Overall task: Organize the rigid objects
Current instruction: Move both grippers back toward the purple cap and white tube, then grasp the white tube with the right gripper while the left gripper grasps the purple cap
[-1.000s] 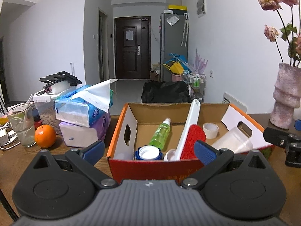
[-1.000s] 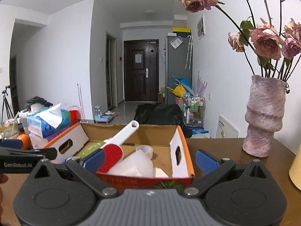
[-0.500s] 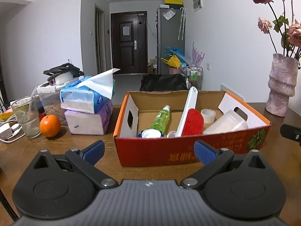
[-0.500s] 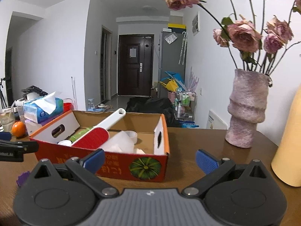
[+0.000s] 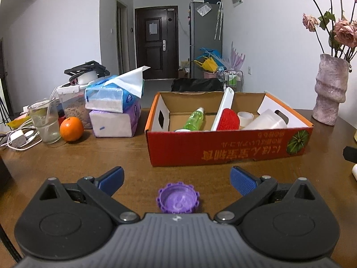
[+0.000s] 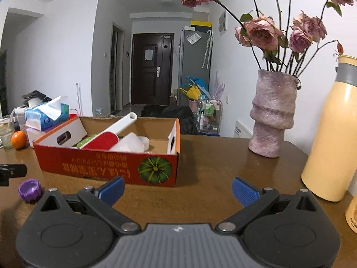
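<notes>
Cap [image 5: 178, 200]: purple, ridged, open side up, I see it on the table near me.
Box [image 5: 227, 148]: red cardboard, open, farther back.
Inside: green bottle [image 5: 194, 119], red brush [image 5: 226, 116], tape roll [image 5: 245, 118], white cup [image 5: 265, 121].

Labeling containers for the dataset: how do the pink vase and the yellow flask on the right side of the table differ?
The pink vase has a rough, mottled surface and a stepped, waisted body; the yellow flask is smooth and straight-sided. The vase is open and holds dried roses; the flask has a grey band near its top. The flask stands nearer the right gripper than the vase. Both stand upright on the wooden table.
</notes>
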Tool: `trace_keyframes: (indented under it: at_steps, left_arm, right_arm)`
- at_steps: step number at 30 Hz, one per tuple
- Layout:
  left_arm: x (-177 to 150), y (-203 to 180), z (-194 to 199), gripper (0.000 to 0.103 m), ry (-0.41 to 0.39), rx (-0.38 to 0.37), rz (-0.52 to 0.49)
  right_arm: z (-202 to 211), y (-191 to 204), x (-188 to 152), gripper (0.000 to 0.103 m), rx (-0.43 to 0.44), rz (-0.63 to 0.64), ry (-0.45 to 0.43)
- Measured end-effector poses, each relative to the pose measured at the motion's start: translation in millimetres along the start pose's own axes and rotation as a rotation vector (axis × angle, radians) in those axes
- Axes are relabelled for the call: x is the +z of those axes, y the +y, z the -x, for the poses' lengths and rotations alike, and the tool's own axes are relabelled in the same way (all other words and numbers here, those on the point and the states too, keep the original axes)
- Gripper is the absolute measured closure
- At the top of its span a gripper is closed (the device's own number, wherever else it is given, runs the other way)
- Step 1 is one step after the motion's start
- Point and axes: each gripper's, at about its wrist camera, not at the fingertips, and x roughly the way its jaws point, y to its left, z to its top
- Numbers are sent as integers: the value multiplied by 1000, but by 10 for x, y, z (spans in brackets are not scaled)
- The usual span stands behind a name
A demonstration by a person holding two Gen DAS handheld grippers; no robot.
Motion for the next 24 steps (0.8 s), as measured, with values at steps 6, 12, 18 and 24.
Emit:
trace_keyframes:
  at_steps: [6, 12, 18, 24]
  left_arm:
    - [-102, -2, 130, 0, 17, 5, 12]
    - [-199, -24, 247, 0, 32, 18, 19]
    - [-275, -28, 310, 0, 50, 30, 29]
    - [-310, -12, 339, 0, 59, 36, 40]
  right_arm:
    - [126, -77, -120, 0, -24, -14, 23]
    - [229, -152, -214, 0, -48, -20, 44]
    - [284, -311, -286, 0, -80, -32, 57]
    - [181, -523, -377, 2, -123, -36, 107]
